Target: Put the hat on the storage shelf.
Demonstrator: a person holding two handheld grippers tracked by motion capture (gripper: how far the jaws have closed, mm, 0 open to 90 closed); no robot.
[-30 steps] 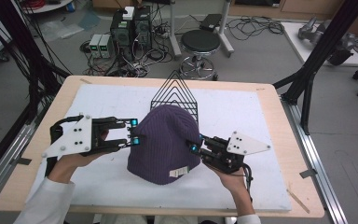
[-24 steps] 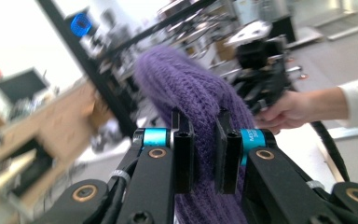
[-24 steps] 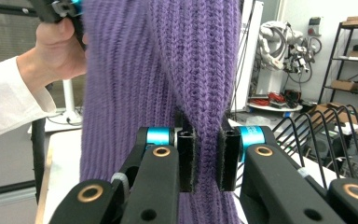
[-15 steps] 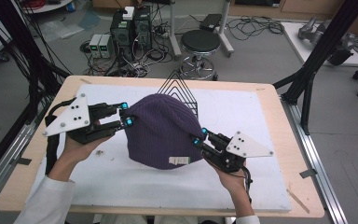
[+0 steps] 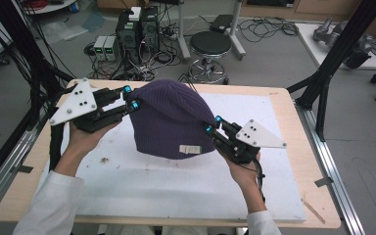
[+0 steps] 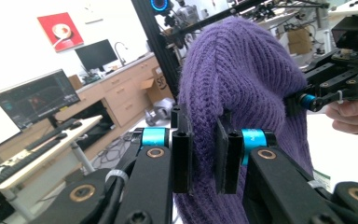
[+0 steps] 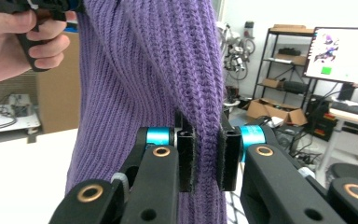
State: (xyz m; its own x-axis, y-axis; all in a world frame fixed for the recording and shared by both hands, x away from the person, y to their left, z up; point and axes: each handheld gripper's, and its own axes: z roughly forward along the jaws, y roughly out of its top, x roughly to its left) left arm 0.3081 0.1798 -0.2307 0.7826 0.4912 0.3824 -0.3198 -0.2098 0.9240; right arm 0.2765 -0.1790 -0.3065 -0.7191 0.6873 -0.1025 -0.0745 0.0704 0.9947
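Beanie position: purple beanie held up over the white mat on the desk, stretched between both grippers.
Left gripper: clamped on the beanie's left edge; left gripper view shows knit pinched between the pads.
Right gripper: clamped on the right edge; right gripper view shows a ribbed fold between the pads.
High view: white label near the hem.
Left gripper view: monitor behind.

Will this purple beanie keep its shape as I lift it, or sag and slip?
Probably floppy: the purple beanie hangs slack between the left gripper and right gripper. Slipping seems unlikely, since its ribbed knit bunches between the shut jaws. It likely weighs little.
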